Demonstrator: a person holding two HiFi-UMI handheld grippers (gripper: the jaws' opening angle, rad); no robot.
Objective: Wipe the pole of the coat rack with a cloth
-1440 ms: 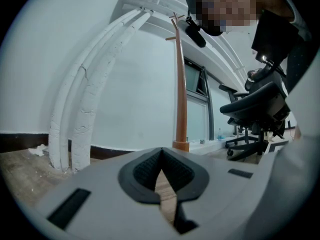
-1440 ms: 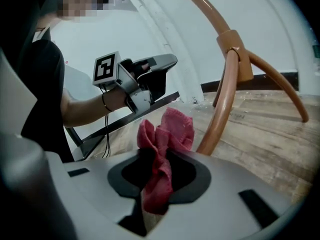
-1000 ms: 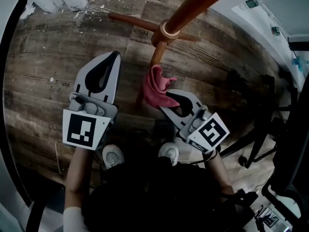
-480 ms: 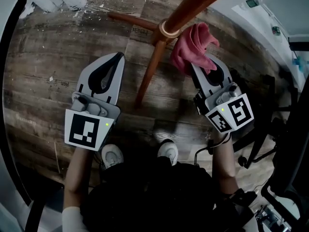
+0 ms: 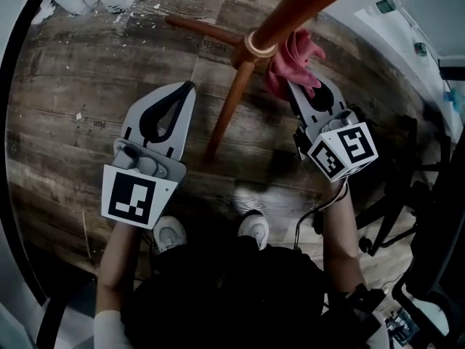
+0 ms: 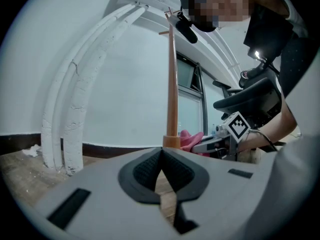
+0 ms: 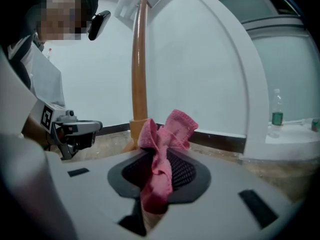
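Right gripper view: your right gripper [image 7: 156,156] has its jaws pinched on a pink cloth [image 7: 165,134], which bunches above the pads and hangs down between them. Just beyond, the top of the cloth sits beside the coat rack pole [image 7: 139,59], near its pale collar [image 7: 139,126]; contact is unclear. Your left gripper [image 6: 161,153] is closed on nothing, aimed at the pole from the other side and apart from it. Farther off, a bottle [image 7: 276,110] stands on a white ledge [image 7: 295,146], its contents unreadable. White pipes [image 6: 75,109] rise beyond.
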